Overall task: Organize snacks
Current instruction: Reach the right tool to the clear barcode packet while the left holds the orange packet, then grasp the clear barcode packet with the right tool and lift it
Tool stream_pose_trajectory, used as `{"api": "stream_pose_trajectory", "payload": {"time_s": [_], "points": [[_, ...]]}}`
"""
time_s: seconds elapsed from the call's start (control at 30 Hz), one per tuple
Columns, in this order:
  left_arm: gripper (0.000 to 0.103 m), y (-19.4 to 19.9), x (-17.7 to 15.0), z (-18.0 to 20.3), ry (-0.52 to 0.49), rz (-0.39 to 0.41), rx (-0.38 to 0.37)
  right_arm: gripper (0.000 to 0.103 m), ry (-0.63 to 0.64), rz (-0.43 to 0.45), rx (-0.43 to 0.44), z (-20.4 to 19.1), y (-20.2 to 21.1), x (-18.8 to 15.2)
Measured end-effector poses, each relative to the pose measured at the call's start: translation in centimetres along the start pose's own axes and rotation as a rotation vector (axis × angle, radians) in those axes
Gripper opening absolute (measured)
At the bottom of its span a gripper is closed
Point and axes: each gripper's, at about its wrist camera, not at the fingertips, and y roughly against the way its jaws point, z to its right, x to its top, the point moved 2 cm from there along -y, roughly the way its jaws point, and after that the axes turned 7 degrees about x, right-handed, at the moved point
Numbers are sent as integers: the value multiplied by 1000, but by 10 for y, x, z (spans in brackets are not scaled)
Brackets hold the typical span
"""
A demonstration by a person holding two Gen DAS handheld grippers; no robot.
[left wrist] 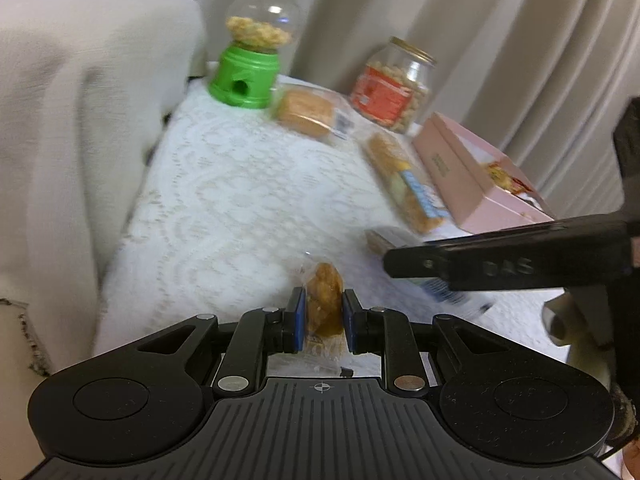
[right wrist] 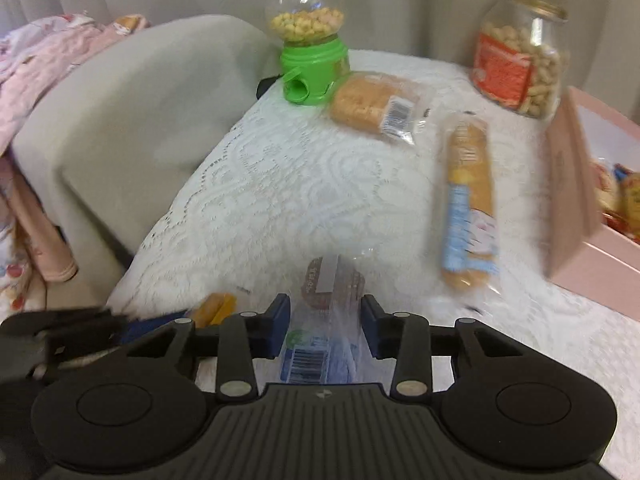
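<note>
Counted inventory on the white lace cloth (right wrist: pixel 280 184):

- Candy dispensers: one, green (right wrist: pixel 310 38), at 12 o'clock on the cloth.
- Glass jars: one, red-labelled (right wrist: pixel 520 56), at 1 o'clock.
- Pink boxes: one (right wrist: pixel 580 208), at 3 o'clock; the number of packets inside cannot be told.
- Wrapped snacks lying on the cloth: two. One squarish bread pack (right wrist: pixel 372 102) at 12 o'clock, just beside the dispenser; one long blue-labelled pack (right wrist: pixel 470 200) at 2 o'clock.
- Wrapped snacks between gripper fingers: two. One small amber snack (left wrist: pixel 325 300) at 6 o'clock in the left view; one clear blue-labelled packet (right wrist: pixel 326 320) at 6 o'clock in the right view.
- Wrapped snacks in total: four.
</note>
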Motion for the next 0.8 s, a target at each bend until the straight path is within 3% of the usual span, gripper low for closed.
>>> {"api": "stream_pose_trajectory", "payload": {"time_s": [0.03, 0.07, 0.13, 0.3, 0.43, 0.5, 0.67, 0.73, 0.8], "points": [[23, 1, -1, 5, -12, -1, -13, 37, 7, 14, -7, 3, 9, -5], [23, 1, -1, 10, -25, -3, -26, 23, 9, 24, -16, 7, 16, -9], [23, 2, -2, 21, -49, -9, -55, 14, 3, 32, -30, 19, 30, -19], [23, -3, -8, 48, -98, -30, -99, 14, -43, 59, -74, 51, 55, -42], [24, 0, -11, 52, -102, -23, -59, 15, -70, 79, -59, 60, 53, -50], [23, 3, -9, 45, -91, -7, -13, 23, -74, 78, -51, 59, 45, -51], [23, 4, -7, 19, -23, 6, 51, 56, -94, 57, -46, 42, 13, -47], [24, 4, -7, 12, -6, 10, 54, 64, -79, 70, -59, 30, 6, -43], [24, 4, -7, 7, 13, 14, 47, 66, -69, 68, -63, 19, -1, -40]]}}
